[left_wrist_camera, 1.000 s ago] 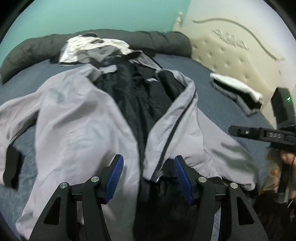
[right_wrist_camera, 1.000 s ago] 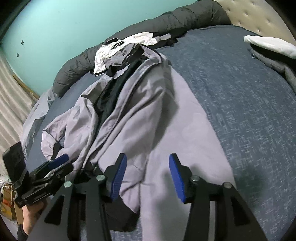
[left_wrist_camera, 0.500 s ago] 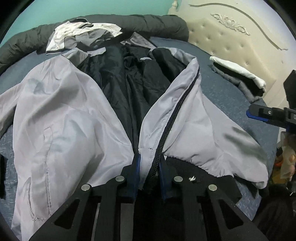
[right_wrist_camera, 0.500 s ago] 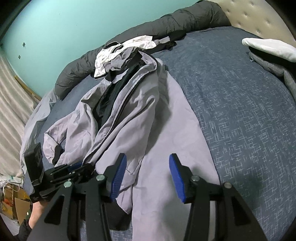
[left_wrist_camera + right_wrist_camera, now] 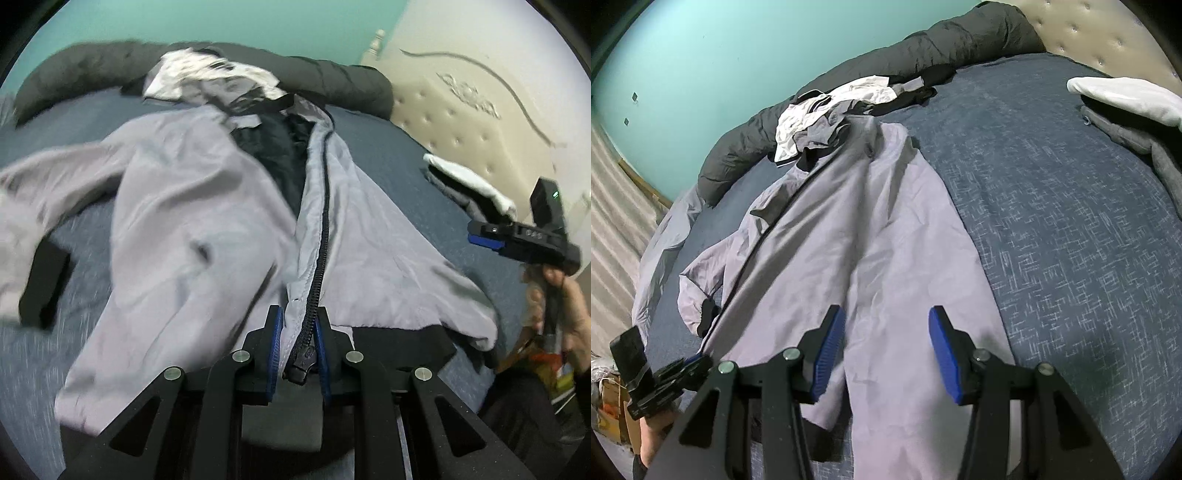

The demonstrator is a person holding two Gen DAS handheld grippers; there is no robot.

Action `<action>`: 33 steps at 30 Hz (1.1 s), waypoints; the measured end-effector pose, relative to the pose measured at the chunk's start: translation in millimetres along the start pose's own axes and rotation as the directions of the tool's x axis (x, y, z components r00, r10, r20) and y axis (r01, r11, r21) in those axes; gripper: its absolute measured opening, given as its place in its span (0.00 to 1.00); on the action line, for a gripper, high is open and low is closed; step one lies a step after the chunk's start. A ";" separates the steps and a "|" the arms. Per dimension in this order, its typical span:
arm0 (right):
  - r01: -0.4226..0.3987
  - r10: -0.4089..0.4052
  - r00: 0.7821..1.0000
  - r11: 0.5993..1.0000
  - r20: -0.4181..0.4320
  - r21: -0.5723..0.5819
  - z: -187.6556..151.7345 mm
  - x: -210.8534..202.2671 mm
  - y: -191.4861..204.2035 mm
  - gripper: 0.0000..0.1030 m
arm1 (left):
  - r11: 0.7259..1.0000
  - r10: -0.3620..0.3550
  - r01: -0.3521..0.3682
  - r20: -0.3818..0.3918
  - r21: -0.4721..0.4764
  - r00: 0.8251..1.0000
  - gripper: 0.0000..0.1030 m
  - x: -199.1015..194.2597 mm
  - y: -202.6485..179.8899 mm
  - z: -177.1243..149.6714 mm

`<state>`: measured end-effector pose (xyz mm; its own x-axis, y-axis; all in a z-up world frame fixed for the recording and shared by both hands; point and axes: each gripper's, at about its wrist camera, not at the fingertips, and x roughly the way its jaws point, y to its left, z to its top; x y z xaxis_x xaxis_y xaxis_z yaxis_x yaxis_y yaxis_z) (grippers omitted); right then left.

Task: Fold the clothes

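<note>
Ahead of both grippers, blue bed [image 5: 1071, 240] carries grey jacket [image 5: 177, 229], spread out front-up. Beyond it: dark rolled quilt [image 5: 332, 81], crumpled white garment [image 5: 207, 70]. Left gripper [image 5: 297, 350] jaws, just closed, clamp the jacket's zipper edge [image 5: 321, 236] at the hem. Right gripper [image 5: 886, 350] hovers over the jacket, 2 pads apart, nothing between.
</note>
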<state>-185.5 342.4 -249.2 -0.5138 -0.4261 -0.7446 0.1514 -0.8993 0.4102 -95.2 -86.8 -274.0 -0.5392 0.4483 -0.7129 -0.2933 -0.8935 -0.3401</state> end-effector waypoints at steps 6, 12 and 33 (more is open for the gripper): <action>0.099 -0.095 0.988 0.995 -0.123 0.030 2.0 20.4 -29.0 0.58 | 0.999 0.030 -0.030 -0.033 -0.017 0.999 0.20 -10.6 13.2 -20.9; 0.130 -0.114 0.976 0.989 -0.186 0.074 -3.5 20.2 -56.1 0.58 | 0.997 0.046 -0.046 0.014 -0.056 0.999 0.41 -20.9 22.5 -14.4; 0.096 -0.085 0.941 0.995 -0.327 0.018 -24.8 35.8 -50.8 0.11 | 0.994 0.084 -0.078 0.068 -0.080 0.994 0.42 -24.9 31.1 -5.1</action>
<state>-190.6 370.4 -309.7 -0.2206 -0.3569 -0.9077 0.0863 -0.9341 0.3464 -86.9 -125.9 -270.0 -0.6144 0.3728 -0.6953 -0.1860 -0.9249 -0.3316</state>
